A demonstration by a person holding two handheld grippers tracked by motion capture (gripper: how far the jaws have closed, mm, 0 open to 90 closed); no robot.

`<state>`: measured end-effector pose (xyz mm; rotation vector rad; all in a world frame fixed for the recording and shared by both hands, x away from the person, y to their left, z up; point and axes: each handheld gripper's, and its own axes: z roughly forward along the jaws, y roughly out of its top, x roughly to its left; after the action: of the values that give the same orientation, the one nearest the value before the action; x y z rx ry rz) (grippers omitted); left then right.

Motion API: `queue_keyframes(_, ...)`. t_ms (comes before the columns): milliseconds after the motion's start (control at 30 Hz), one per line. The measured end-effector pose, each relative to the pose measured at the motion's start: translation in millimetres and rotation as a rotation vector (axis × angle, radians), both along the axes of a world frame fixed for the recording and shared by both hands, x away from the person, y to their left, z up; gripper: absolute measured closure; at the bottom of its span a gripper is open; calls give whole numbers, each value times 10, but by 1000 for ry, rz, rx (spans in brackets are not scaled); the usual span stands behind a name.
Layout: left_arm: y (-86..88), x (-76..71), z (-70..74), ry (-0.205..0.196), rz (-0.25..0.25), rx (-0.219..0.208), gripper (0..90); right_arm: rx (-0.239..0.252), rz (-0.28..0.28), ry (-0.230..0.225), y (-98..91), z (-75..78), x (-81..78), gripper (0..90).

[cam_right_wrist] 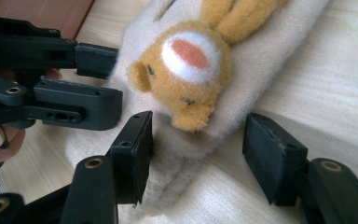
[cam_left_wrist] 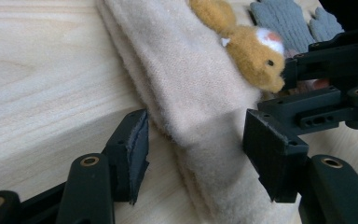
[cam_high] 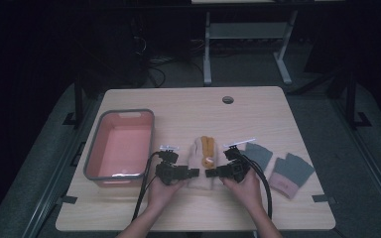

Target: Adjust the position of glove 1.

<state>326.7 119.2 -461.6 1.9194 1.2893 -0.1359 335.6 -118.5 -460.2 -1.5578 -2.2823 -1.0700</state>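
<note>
Left fingers [cam_high: 192, 172]: nearest the person, low on the table [cam_high: 188, 208], pointing inward at the near left edge of the cream sock [cam_left_wrist: 200, 116]; the two pads stand apart, straddling that edge, neither yet pressing the cloth.
Right fingers [cam_high: 211, 173]: facing the left ones from the other side, spread about as wide around the sock's near right edge, just below the plush bear face [cam_right_wrist: 186, 70]; nothing pinched.
Sock, place: flat at mid-table, between the two hands.
Sock, long axis: runs away from the person, bear patch toward the near end.
Nearer hand: both equally close, one per side.
Farther off: grey gloves [cam_high: 278, 166] to the right, pink bin [cam_high: 121, 144] to the left, well apart.
</note>
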Motion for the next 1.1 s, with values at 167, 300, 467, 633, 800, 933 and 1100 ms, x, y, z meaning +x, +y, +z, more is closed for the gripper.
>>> queue_keyframes(167,-1,19,-31,10,-9,-11,465,18,-25,-3,23,-17,-37,452)
queue_keyframes(300,-2,22,-45,21,-17,-35,519,49,-36,1,26,-46,-40,508)
queue_keyframes(467,-12,30,-59,29,-26,-54,583,104,-47,14,7,-102,-53,594)
queue_keyframes(633,-13,41,-83,28,-30,-72,611,118,-39,34,0,-116,-32,629)
queue_keyframes(800,-10,49,-106,30,-31,-93,638,124,-49,23,5,-130,-57,641)
queue_keyframes(933,6,62,-118,36,-47,-119,659,142,-50,20,0,-150,-63,653)
queue_keyframes(1100,12,67,-134,44,-43,-139,672,162,-61,25,-7,-166,-78,672)
